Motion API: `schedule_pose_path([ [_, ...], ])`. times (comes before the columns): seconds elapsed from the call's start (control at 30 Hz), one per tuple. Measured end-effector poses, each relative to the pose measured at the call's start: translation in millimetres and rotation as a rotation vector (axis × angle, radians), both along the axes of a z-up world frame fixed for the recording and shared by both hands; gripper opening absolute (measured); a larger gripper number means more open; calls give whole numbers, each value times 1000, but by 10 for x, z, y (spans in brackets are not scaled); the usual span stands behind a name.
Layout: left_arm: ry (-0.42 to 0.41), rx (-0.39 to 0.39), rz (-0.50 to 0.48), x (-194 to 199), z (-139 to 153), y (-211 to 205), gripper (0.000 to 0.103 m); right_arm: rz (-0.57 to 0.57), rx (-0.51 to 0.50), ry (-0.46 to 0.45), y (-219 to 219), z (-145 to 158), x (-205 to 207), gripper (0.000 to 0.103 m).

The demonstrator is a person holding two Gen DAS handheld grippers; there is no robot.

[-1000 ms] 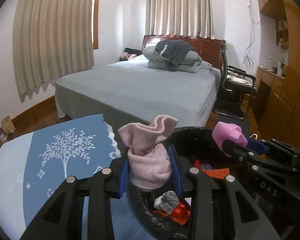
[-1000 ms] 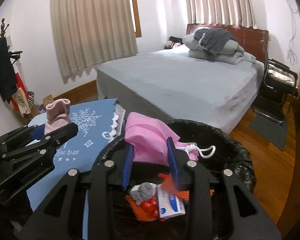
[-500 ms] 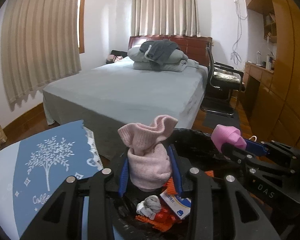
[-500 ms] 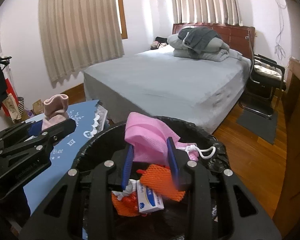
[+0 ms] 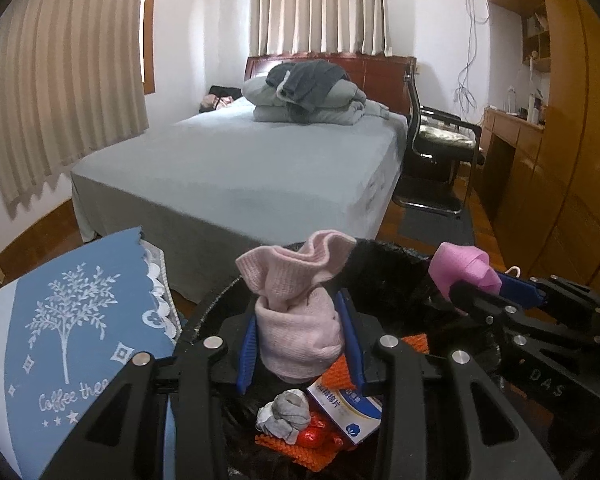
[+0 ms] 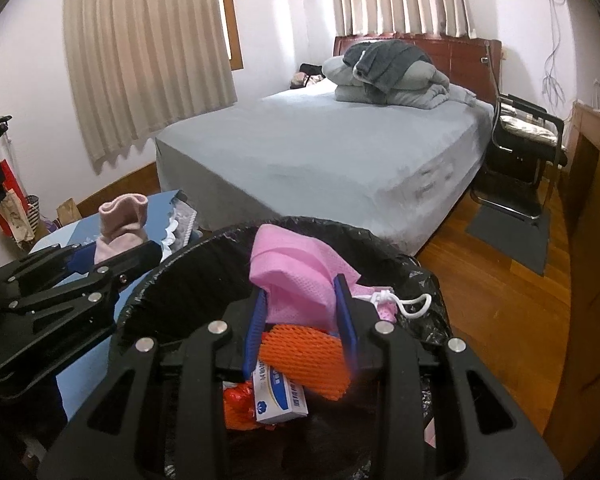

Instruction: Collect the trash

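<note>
Low in the frame, the left gripper clamps a pink sock and the right gripper clamps a pink mesh bag, both above the black-lined trash bin. Best to release each well inside the rim, clear of the desk at lower left.

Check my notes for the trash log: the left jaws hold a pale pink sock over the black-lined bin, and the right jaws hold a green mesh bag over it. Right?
Not quite. The left gripper does hold the pale pink sock over the bin, but the right gripper holds a pink mesh bag, not a green one. The right wrist view shows it.
</note>
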State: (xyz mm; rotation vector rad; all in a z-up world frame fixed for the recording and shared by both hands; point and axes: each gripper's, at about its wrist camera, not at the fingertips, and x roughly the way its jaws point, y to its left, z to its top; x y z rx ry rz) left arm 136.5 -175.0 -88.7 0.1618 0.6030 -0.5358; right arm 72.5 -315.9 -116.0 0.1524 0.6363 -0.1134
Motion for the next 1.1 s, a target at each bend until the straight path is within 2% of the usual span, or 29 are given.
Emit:
schedule_pose_path([
  [0.23,36,21,-7,148,-146,-83,37,-1,3,25,-87,-122,107,34],
  [0.33,61,11,-21,209,-171,-99,41,0,1,35,-125,-167,157,37],
  [0.37,76,4,-30,236,-184,-96,45,-3,-2,42,-137,-189,174,39],
  [0.4,82,0,-32,266,-188,-84,47,-4,-2,50,-149,-210,193,44],
  [0.57,78,-17,-37,294,-162,-57,60,-15,2,67,-195,-287,215,56],
  [0.67,69,-24,-20,297,-124,-7,64,-19,-4,64,-197,-285,192,70],
  [0.73,55,-27,2,297,-78,64,69,-25,-16,58,-182,-270,168,84],
  [0.8,39,-27,26,294,-33,151,75,-28,-24,51,-170,-240,129,90],
  [0.87,22,-29,48,276,20,246,82,-26,-20,48,-164,-201,98,92],
  [1.1,-25,-15,113,108,237,596,95,-9,10,6,-57,78,-61,96],
])
